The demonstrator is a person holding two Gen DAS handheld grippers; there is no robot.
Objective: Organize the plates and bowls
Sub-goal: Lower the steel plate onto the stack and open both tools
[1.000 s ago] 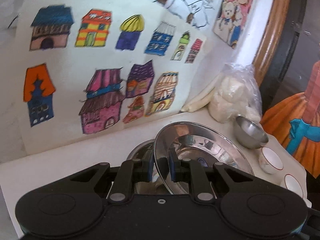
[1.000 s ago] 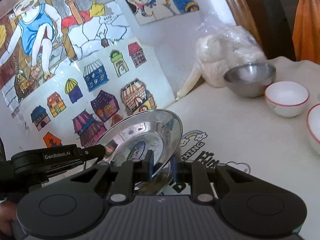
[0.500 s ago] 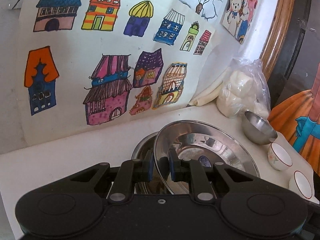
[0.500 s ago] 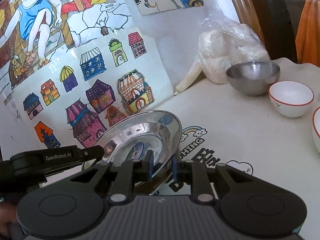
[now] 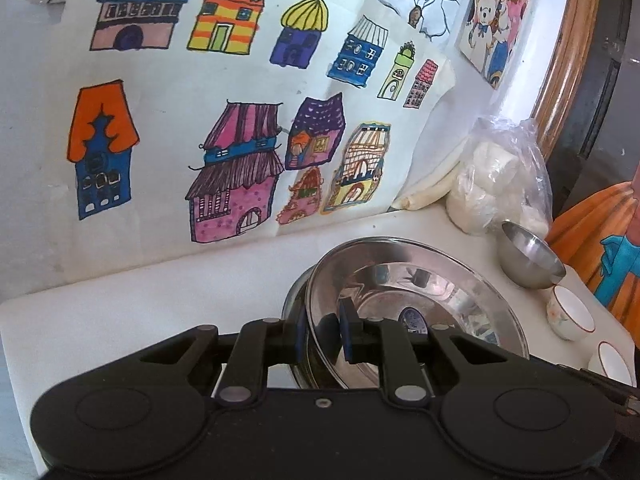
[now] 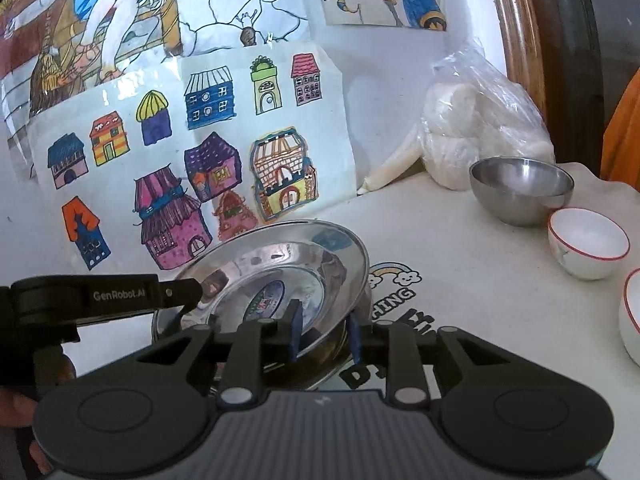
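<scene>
- the steel plate [image 6: 280, 276] sat tilted on top of another steel dish [image 6: 344, 344] near the wall end of the table [image 6: 472, 304], its far edge lifted toward the house drawings [image 6: 192, 152].
- my left tongs [image 5: 322, 334] were clenched on the plate's near rim, one pad outside and one inside the dish.
- my right tongs [image 6: 325, 332] straddled the plate's opposite rim and their jaws were opening, the rim between them with a gap at the right pad.
- off to the right, well apart, stood a steel bowl [image 6: 522, 190], then a white red-rimmed bowl [image 6: 586, 244] just beside it.
- a clear bag of white lumps [image 6: 476, 128] leaned in the corner behind the steel bowl.
</scene>
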